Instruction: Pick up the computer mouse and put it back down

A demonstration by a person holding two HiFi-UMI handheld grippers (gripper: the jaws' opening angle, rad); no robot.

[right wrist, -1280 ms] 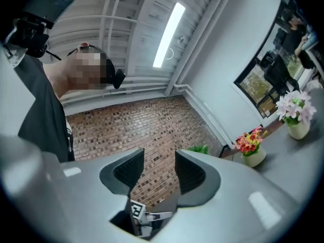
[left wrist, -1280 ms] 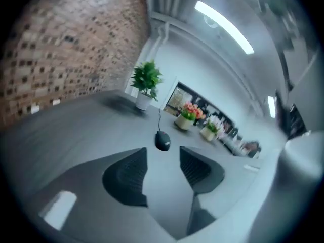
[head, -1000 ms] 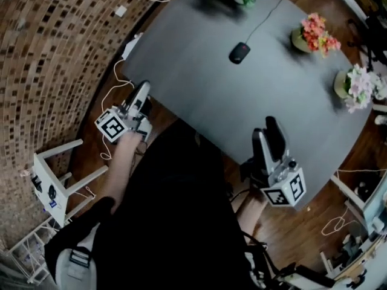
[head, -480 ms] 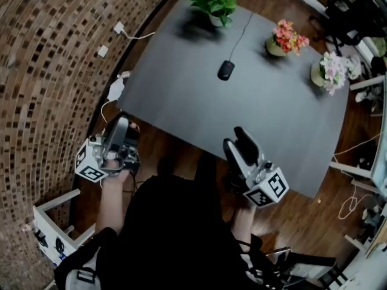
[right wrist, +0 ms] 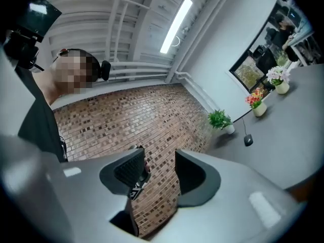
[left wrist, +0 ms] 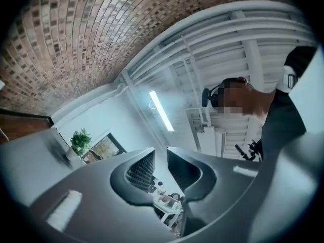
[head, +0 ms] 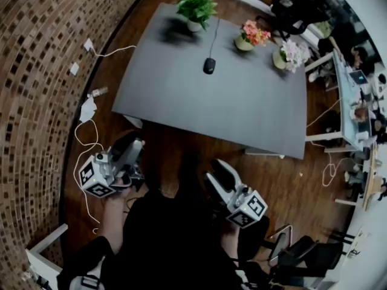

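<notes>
The black computer mouse (head: 209, 65) lies on the far part of the grey table (head: 181, 83), its cable running off toward the back; it also shows small in the right gripper view as the mouse (right wrist: 248, 140). Both grippers hang over the wooden floor, well short of the table's near edge and far from the mouse. My left gripper (head: 134, 145) tilts upward; its jaws are opening, with only a narrow gap and nothing between them, as seen at the left gripper (left wrist: 160, 153). My right gripper (head: 216, 165) points level, jaws apart and empty, as at the right gripper (right wrist: 160, 156).
A green potted plant (head: 196, 8) and two flower pots (head: 253, 34) (head: 290, 54) stand along the table's far edge. A curved brick wall (head: 36, 71) lies left, with a white cable and adapter (head: 87, 109) on the floor. A black chair (head: 302, 255) stands lower right.
The table has drawn away in the head view. Both grippers, earlier at its near edge, now hang over the floor away from it; the left one has risen and tilted up.
</notes>
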